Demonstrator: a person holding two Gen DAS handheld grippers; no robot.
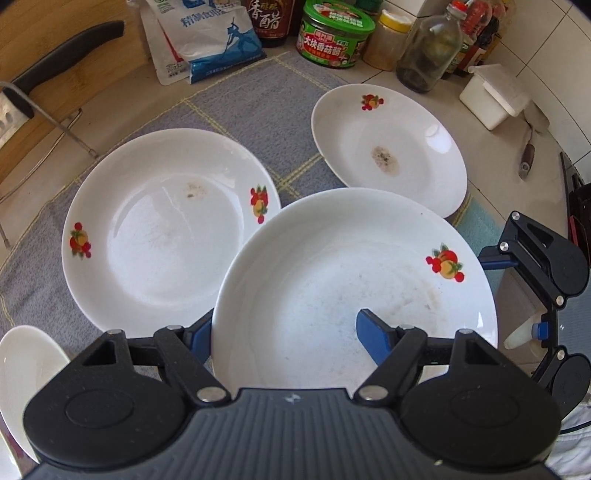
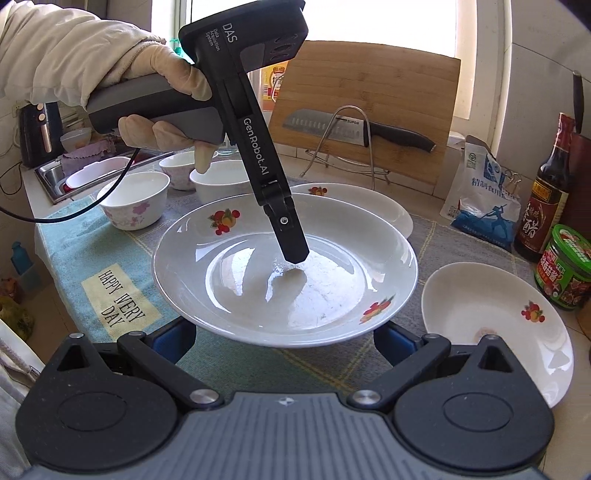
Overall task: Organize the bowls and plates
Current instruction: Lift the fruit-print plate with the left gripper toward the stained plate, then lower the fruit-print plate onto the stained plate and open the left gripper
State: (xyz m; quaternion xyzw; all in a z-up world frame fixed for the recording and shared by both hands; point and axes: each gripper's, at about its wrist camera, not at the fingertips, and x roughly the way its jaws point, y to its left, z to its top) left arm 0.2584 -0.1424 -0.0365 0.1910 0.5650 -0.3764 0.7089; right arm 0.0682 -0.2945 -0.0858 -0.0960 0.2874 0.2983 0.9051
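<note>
A white plate with fruit prints (image 1: 354,280) (image 2: 284,269) is held above the mat. My left gripper (image 1: 284,336) straddles its near rim: one blue finger (image 1: 373,339) lies inside the plate, the other (image 1: 199,336) is under the rim. In the right wrist view the left gripper's finger (image 2: 291,236) presses into the plate. My right gripper (image 2: 284,339) is open, its blue fingers (image 2: 391,341) low on either side of the plate's near edge. A second plate (image 1: 162,229) lies left, a third plate (image 1: 391,147) (image 2: 495,317) right.
Three bowls (image 2: 133,203) stand at the mat's far left in the right wrist view. A cutting board with a knife (image 2: 369,129) leans behind. A salt bag (image 1: 207,37), vinegar bottle (image 2: 543,199), green jar (image 1: 336,33) and white box (image 1: 491,96) line the counter.
</note>
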